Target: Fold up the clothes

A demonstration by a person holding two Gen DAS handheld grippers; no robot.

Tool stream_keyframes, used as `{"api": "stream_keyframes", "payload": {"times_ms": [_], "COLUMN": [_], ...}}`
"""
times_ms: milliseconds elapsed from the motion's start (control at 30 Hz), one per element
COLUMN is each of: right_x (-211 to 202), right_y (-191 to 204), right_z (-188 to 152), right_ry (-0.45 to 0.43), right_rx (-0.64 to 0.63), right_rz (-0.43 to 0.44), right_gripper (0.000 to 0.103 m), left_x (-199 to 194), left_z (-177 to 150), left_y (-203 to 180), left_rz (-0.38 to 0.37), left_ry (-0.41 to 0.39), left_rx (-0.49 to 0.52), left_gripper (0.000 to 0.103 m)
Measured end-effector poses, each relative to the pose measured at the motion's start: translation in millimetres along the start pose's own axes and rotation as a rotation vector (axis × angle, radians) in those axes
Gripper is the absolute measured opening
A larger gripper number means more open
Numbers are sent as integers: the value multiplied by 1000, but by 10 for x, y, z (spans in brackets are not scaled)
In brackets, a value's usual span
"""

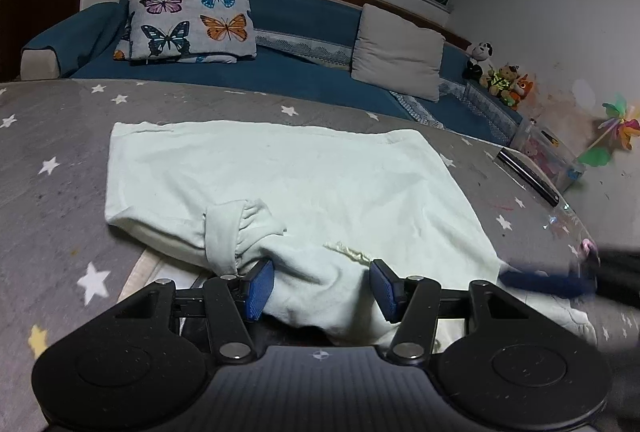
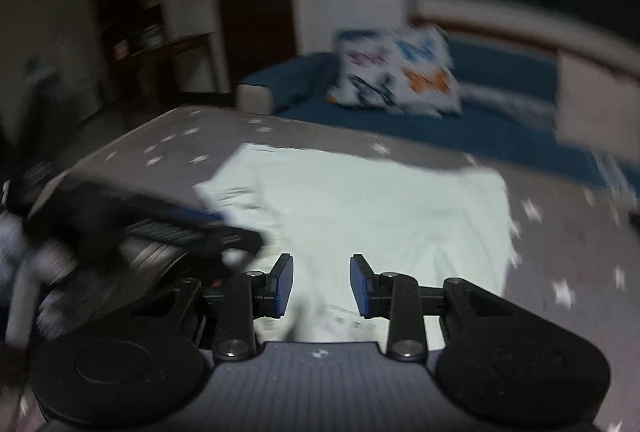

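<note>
Garment, one pale shirt, lies flat on the star-patterned worktop; two pillows sit on the sofa beyond; left tool straddles bunched collar cloth, pads apart; right tool gapes narrowly, empty.

A pale green garment lies spread on the grey star-patterned worktop, with one cuffed sleeve folded onto it at the near left. The left gripper stands with its jaws apart, a bunched fold of the garment between the blue pads. A blue sofa at the far side carries a butterfly-print pillow.
</note>
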State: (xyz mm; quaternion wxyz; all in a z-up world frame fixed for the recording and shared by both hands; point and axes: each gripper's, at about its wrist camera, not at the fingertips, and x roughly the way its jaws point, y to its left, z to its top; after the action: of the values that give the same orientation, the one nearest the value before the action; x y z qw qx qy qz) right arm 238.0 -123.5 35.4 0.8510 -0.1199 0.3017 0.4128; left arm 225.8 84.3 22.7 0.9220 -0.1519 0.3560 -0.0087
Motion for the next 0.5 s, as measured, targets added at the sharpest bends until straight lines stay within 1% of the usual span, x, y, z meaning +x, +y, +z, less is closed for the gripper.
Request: {"api": "stream_keyframes", "payload": {"times_ms": [67, 133, 200, 233, 267, 300, 333, 433, 500], "right_x": [-59, 28, 166, 250, 304, 352, 401, 462, 500], "right_y": [216, 355, 391, 387, 343, 293, 243, -30, -264], "right_z": [-11, -50, -81, -94, -96, -97, -98, -76, -89], "right_ry": [-6, 24, 56, 75, 80, 84, 87, 98, 107], "right_rx": [-107, -172, -184, -181, -163, -142, -121, 61, 209], "right_rz": [37, 51, 41, 34, 25, 16, 7, 43, 76], "right_gripper": [31, 30, 30, 27, 25, 18, 8, 2, 2], "left_x": [31, 49, 39, 30, 13, -9, -30, -72, -80], "left_z": [28, 52, 71, 80, 86, 89, 92, 83, 64], "left_y": [-18, -14, 5, 16, 32, 53, 75, 145, 176], "left_rz": [-5, -7, -8, -9, -9, -9, -8, -2, -4], "left_ry": [0, 2, -3, -6, -10, -14, -18, -25, -22], "left_rx": [0, -6, -9, -10, -10, -8, -8, -15, -18], "left_gripper": [56, 56, 56, 56, 57, 58, 58, 59, 59]}}
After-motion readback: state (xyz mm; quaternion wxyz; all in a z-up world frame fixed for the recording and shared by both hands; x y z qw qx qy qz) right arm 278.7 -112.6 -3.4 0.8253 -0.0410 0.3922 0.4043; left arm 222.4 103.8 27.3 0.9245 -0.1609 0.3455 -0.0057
